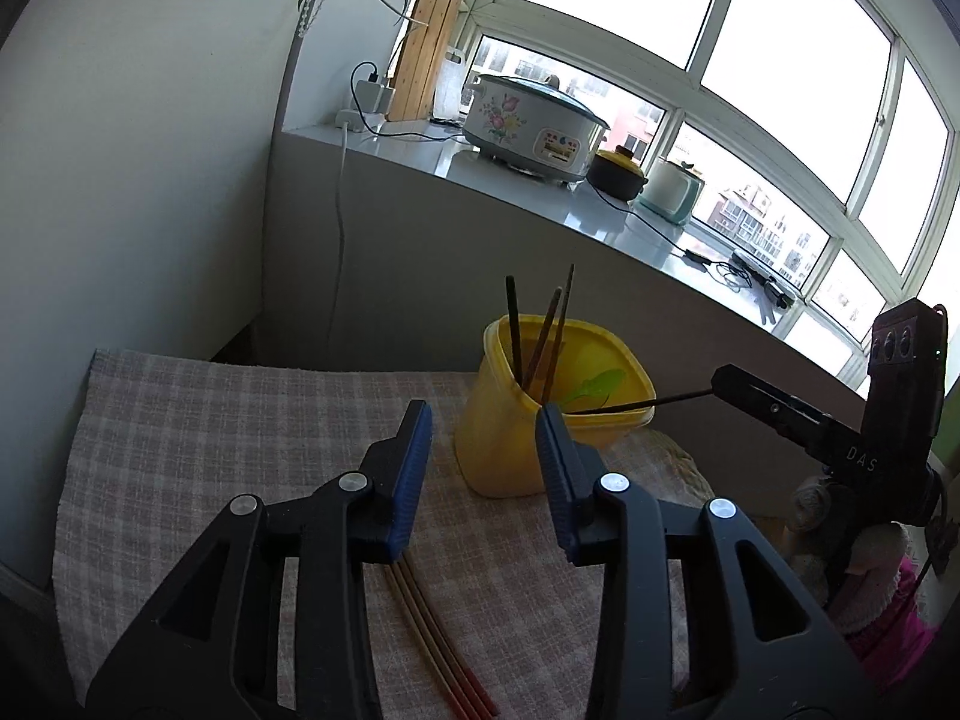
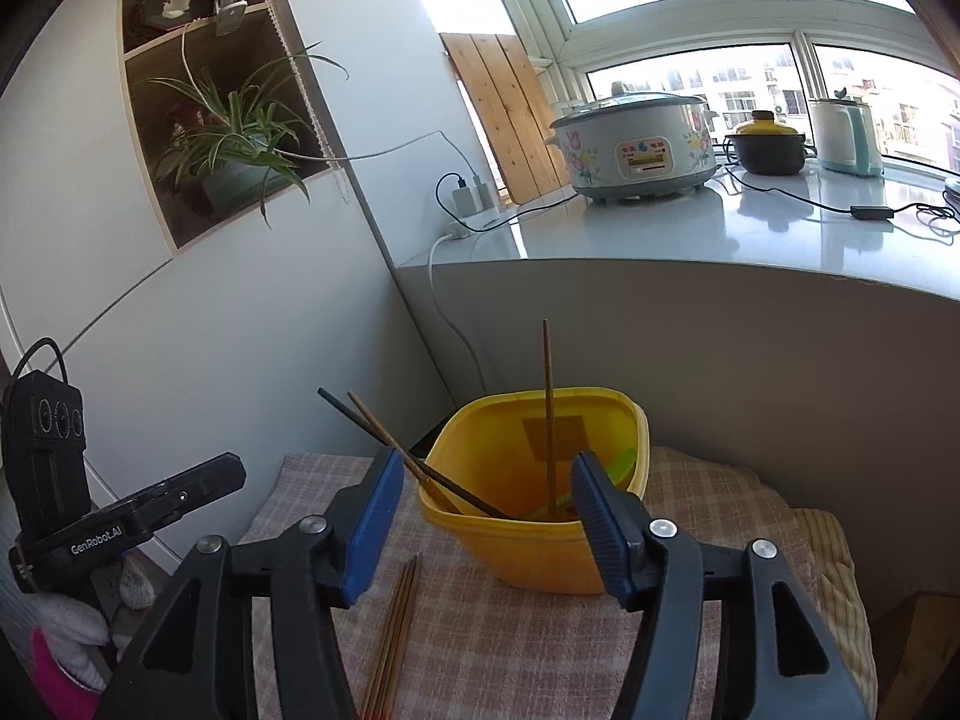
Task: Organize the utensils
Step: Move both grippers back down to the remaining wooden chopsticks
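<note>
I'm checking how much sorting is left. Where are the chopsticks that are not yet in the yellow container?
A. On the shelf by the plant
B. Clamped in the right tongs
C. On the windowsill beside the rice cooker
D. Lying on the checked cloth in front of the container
D: a bundle of chopsticks lies flat on the checked cloth, in front of the yellow container, with both tongs empty.
</note>
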`<state>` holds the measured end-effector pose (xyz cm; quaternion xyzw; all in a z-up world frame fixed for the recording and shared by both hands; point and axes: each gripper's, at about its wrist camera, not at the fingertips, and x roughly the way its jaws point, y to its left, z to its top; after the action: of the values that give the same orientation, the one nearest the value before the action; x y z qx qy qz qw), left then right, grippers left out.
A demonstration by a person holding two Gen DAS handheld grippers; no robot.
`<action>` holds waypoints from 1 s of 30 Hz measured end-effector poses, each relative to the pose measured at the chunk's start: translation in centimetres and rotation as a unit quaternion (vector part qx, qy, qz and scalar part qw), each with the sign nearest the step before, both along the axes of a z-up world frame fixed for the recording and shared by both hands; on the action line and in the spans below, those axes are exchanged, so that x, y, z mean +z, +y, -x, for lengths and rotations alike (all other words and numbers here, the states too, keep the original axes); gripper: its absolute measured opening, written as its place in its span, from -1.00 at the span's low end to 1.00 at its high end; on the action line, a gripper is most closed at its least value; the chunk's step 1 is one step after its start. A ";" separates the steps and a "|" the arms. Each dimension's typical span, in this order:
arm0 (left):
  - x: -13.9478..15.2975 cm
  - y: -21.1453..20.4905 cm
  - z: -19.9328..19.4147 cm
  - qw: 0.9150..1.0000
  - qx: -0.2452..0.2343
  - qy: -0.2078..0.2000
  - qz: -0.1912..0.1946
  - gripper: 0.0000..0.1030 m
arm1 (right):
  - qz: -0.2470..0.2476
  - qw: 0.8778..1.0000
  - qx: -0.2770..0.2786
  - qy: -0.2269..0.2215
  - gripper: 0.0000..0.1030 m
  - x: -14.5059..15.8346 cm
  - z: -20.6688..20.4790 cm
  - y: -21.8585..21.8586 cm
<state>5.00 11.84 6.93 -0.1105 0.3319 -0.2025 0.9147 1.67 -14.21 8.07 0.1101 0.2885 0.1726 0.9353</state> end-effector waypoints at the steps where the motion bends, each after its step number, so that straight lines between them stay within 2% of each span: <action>1: -0.9 0.1 0.2 1.000 0.001 0.011 -0.007 -0.26 | 0.006 1.000 0.007 -0.002 0.44 -0.2 0.6 0.2; 3: -2.7 0.3 0.5 0.999 0.001 0.034 -0.021 -0.24 | 0.017 1.000 0.024 0.001 0.54 -0.8 1.7 0.7; 7: -6.7 0.4 1.0 0.996 0.002 0.083 -0.033 -0.24 | 0.040 0.998 0.050 0.027 0.88 -2.3 3.2 1.8; 8: -7.5 0.4 1.2 0.995 0.002 0.094 -0.035 -0.24 | 0.047 0.997 0.051 0.035 0.89 -2.7 3.4 2.1; 13: -10.9 0.2 2.1 0.990 0.005 0.133 -0.037 -0.23 | 0.059 0.994 0.055 0.070 0.90 -4.6 4.2 3.1; 19: -13.6 -0.1 2.7 0.985 0.006 0.167 -0.035 -0.23 | 0.070 0.991 0.057 0.097 0.90 -6.1 4.4 4.1; 30: -16.0 -1.5 3.0 0.981 0.000 0.187 -0.049 -0.23 | 0.063 0.986 0.084 0.131 0.88 -7.7 4.1 5.4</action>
<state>2.04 10.31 -9.07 -0.1019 0.5065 -0.1620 0.8407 -2.43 -8.84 0.35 0.0477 0.4273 0.2155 0.8767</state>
